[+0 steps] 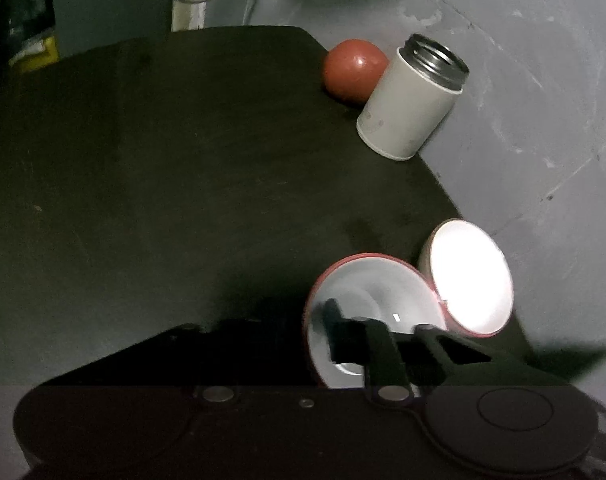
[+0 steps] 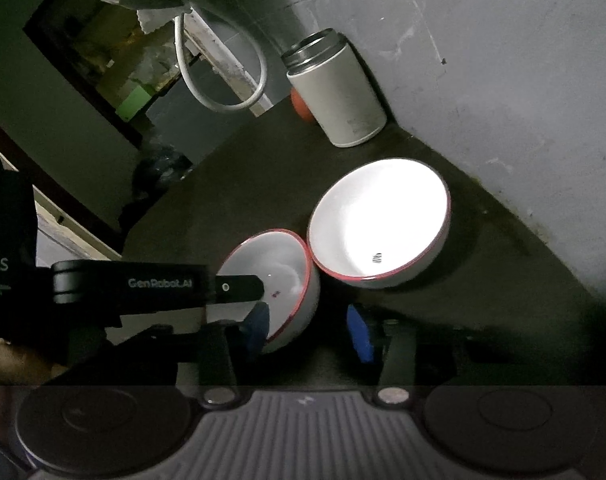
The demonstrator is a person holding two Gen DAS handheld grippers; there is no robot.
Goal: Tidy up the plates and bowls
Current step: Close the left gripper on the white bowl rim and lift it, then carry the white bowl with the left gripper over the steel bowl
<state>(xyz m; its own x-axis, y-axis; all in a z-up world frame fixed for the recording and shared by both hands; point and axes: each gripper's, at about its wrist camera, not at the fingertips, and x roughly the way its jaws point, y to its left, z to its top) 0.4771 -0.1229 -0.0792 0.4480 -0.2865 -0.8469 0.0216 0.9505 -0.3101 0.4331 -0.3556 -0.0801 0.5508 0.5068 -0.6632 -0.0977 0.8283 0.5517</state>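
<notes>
- Your left claw (image 1: 377,334) is clamped on the near rim of the smaller bowl (image 2: 279,276).
- Your right claw (image 2: 311,330) stands apart, straddling that bowl's wall.
- The larger bowl (image 2: 379,220) touches it on the tabletop (image 1: 163,180).

Two bowls, white inside with red rims: a smaller bowl (image 2: 271,276) and a larger bowl (image 2: 379,224), standing rim to rim; one white canister (image 2: 337,92) with a bare metal threaded neck; one red-orange ball (image 1: 353,70) just behind it; one looped white cable (image 2: 223,76); one dark tabletop (image 1: 163,180) bearing the bowls, canister and ball; two grippers, the left gripper (image 1: 377,332) and the right gripper (image 2: 309,330).
</notes>
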